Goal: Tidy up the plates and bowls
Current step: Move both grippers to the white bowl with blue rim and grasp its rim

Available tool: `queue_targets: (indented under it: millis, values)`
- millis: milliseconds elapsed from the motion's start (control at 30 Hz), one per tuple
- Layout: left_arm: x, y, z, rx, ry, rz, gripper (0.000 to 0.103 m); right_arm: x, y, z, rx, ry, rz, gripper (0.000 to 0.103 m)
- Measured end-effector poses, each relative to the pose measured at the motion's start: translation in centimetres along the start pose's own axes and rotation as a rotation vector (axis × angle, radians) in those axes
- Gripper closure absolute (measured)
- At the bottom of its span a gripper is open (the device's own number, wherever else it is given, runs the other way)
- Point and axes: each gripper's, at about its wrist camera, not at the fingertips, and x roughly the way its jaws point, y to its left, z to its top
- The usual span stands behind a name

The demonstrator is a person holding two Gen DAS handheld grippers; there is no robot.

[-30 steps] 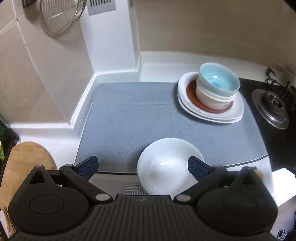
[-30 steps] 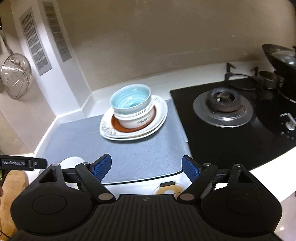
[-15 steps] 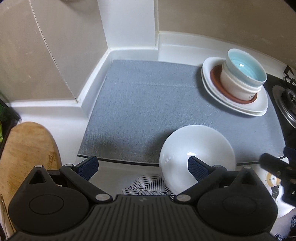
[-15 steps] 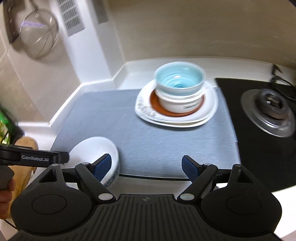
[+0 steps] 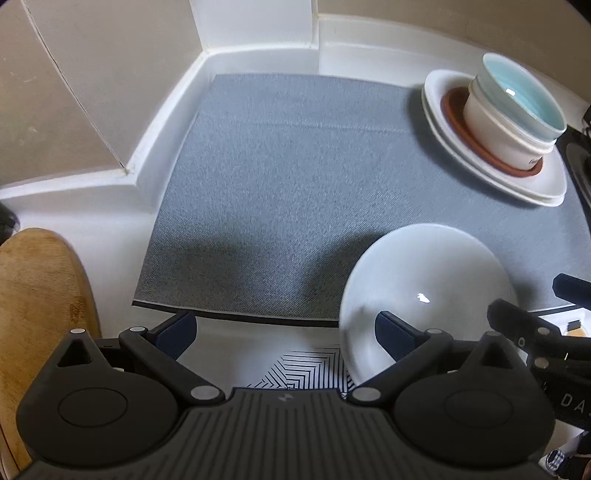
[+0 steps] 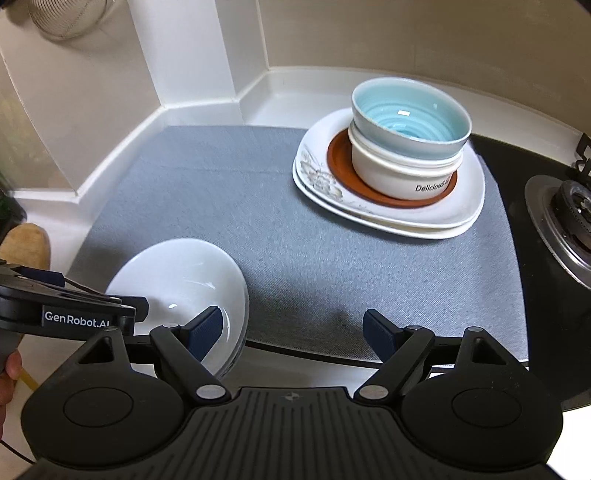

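A white bowl [image 5: 424, 291] sits at the front edge of the grey mat [image 5: 295, 177]; it also shows in the right wrist view [image 6: 184, 280]. A stack stands at the mat's far right: white plates [image 6: 391, 210], a brown saucer [image 6: 340, 162], a white bowl [image 6: 399, 177] and a light-blue bowl [image 6: 410, 122] on top. My left gripper [image 5: 284, 328] is open, its right finger over the white bowl's near rim. My right gripper [image 6: 293, 328] is open, its left finger over the same bowl's right rim.
A wooden board [image 5: 37, 295] lies at the left of the counter. A gas hob burner [image 6: 569, 210] is to the right of the mat. White walls and a column [image 6: 195, 55] close the back. A wire strainer [image 6: 62, 18] hangs on the wall.
Both grippers have moved down and closer to the white bowl at the front of the mat. The right gripper swung left, from the hob side towards the bowl. Both stayed open.
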Motion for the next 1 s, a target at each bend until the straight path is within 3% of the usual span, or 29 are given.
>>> queue_targets:
  millis: [500,867,933,1000]
  values:
    - [2.1,0.3,0.1,-0.010,0.054,-0.031,0.000,3.7,0.5,-0.1,-0.031,0.093,-0.024,0.018]
    - [2.9,0.2,1.1,-0.027,0.083,-0.073,0.000,4.0,0.0,-0.3,-0.015,0.098,-0.010,0.018]
    - [3.0,-0.1,1.3,-0.024,0.083,-0.070,0.000,3.8,0.4,-0.3,-0.034,0.086,-0.017,0.023]
    - [3.1,-0.3,1.5,0.001,0.076,-0.062,0.000,3.4,0.6,-0.3,-0.046,0.064,0.002,0.036]
